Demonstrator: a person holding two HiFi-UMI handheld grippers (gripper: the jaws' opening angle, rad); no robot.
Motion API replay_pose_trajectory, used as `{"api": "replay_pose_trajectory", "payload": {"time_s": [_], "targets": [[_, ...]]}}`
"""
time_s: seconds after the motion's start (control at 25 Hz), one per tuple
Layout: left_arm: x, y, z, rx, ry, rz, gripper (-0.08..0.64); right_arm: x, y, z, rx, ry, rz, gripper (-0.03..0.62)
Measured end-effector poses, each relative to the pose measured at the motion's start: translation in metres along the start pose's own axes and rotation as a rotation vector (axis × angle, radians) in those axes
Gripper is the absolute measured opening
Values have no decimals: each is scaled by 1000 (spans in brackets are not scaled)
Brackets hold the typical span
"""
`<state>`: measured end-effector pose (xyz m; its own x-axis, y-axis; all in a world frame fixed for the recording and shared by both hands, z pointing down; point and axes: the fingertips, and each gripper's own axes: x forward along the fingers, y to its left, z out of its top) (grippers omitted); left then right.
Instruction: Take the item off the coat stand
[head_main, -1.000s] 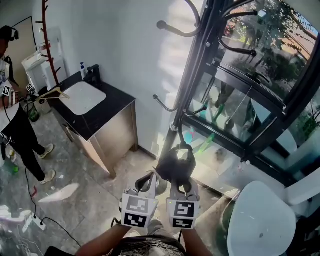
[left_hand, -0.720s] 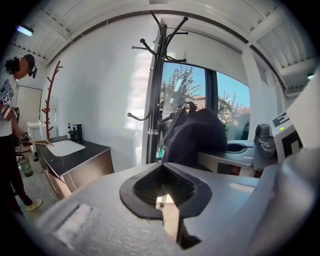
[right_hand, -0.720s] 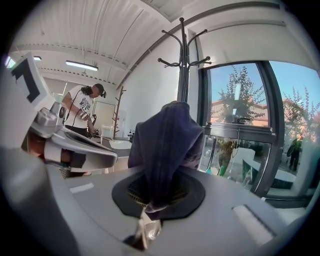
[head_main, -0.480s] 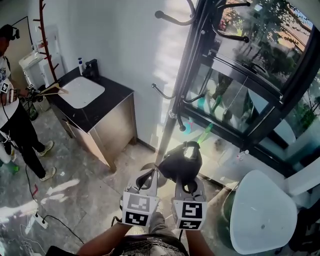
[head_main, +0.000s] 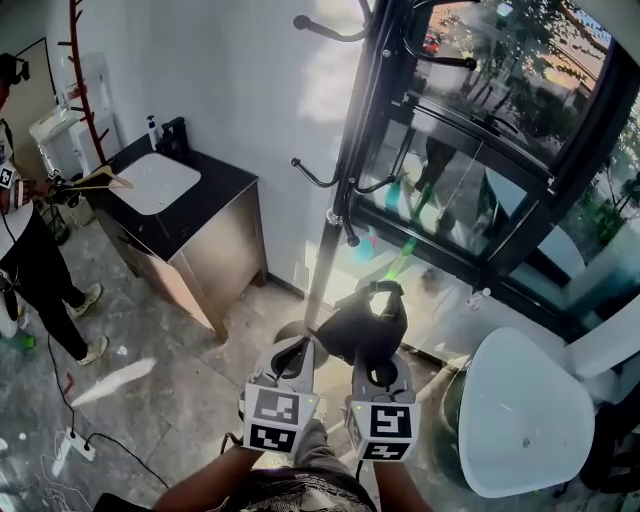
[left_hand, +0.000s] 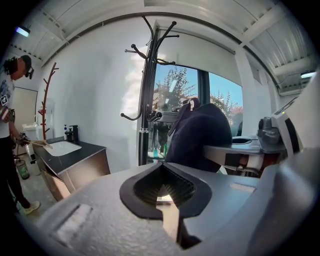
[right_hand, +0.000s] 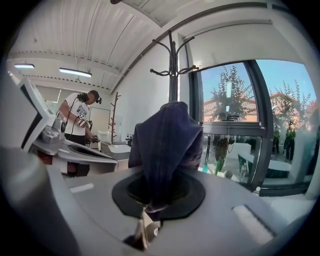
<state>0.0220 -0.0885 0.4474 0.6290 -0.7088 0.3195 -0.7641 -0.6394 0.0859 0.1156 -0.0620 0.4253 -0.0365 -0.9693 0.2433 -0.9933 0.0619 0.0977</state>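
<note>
the dark navy fabric item (head_main: 362, 325) is held clear of the coat stand (head_main: 335, 190), off its hooks and in front of the pole's lower part in the head view. what kind of article it is cannot be made out; only soft, creased cloth with a small loop at its top is seen. the tips of the right gripper (head_main: 372, 348) are covered by the cloth in the head view, but in the right gripper view its jaws are seen clamped on a bunched fold of it. the left gripper (head_main: 303, 348) is shown with jaws together and nothing between them, just beside the item. the stand is seen as a slim black metal pole with curved, ball-tipped hooks; its top is cut off by the frame edge and its base is largely hidden behind the grippers. a person (head_main: 25, 240) is cut off at the left edge, near a cabinet (head_main: 215, 250) with a matte black top and a white rounded-rectangle basin (head_main: 155, 183).
</note>
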Motion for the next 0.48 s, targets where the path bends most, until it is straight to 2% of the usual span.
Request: {"api": "replay_pose_trajectory", "payload": {"time_s": [0.48], "targets": [[-2, -13, 0, 9, -8, -10, 2, -10, -8, -5, 24, 0, -4, 14]]}}
